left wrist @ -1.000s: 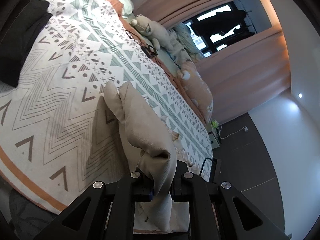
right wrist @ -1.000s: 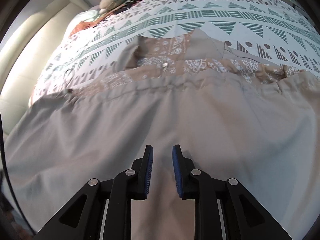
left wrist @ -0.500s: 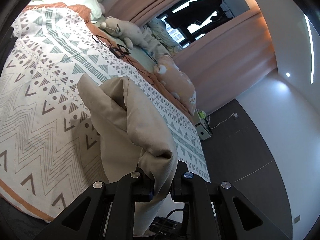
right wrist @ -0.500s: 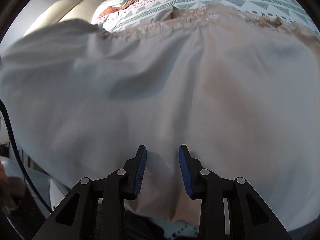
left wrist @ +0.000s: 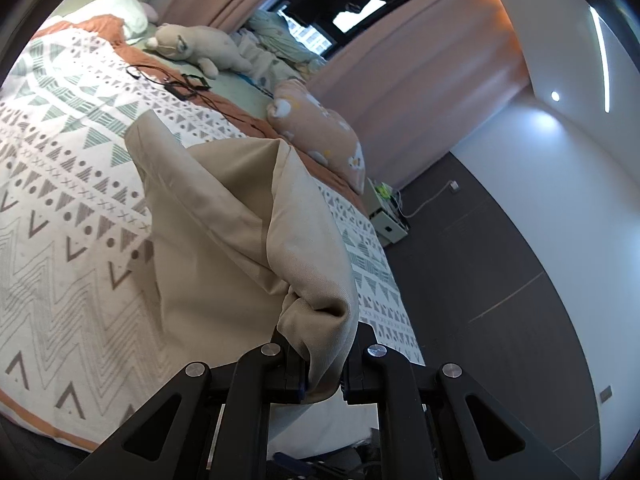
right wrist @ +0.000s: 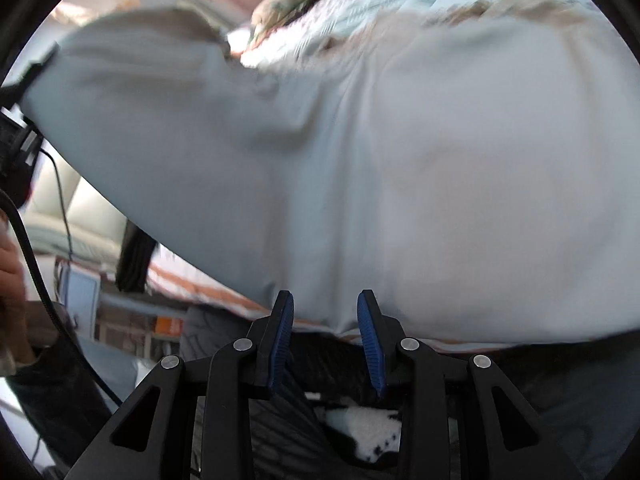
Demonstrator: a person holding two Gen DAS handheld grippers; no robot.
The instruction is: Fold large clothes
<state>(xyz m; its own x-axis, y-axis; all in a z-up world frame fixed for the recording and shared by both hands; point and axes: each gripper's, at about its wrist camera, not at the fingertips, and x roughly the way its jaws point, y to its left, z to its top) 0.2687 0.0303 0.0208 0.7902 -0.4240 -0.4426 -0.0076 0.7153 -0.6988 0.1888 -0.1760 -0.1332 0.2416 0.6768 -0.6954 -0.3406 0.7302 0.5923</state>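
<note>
Left wrist view: my left gripper (left wrist: 322,376) is clamped on a bunched corner of the beige garment (left wrist: 224,232), which rises off the patterned bedspread (left wrist: 64,184) in a slack fold toward the stuffed bear (left wrist: 192,46). Right wrist view: my right gripper (right wrist: 325,340) stands with its jaws parted and nothing between them; the garment (right wrist: 400,180) fills the frame just ahead of the blue pads (right wrist: 282,336), hanging over the bed's edge.

To do this step well, I judge that I should bring the free gripper onto the lower hem level with the held corner, so both edges lift evenly, then carry them across the bed without letting the middle sag or twist. The right view is motion-blurred, so I cannot tell whether the cloth touches the pads.

Containers: none is clearly visible. A pale box-like unit (left wrist: 390,222) sits on the dark floor beside the bed, its contents not discernible.
</note>
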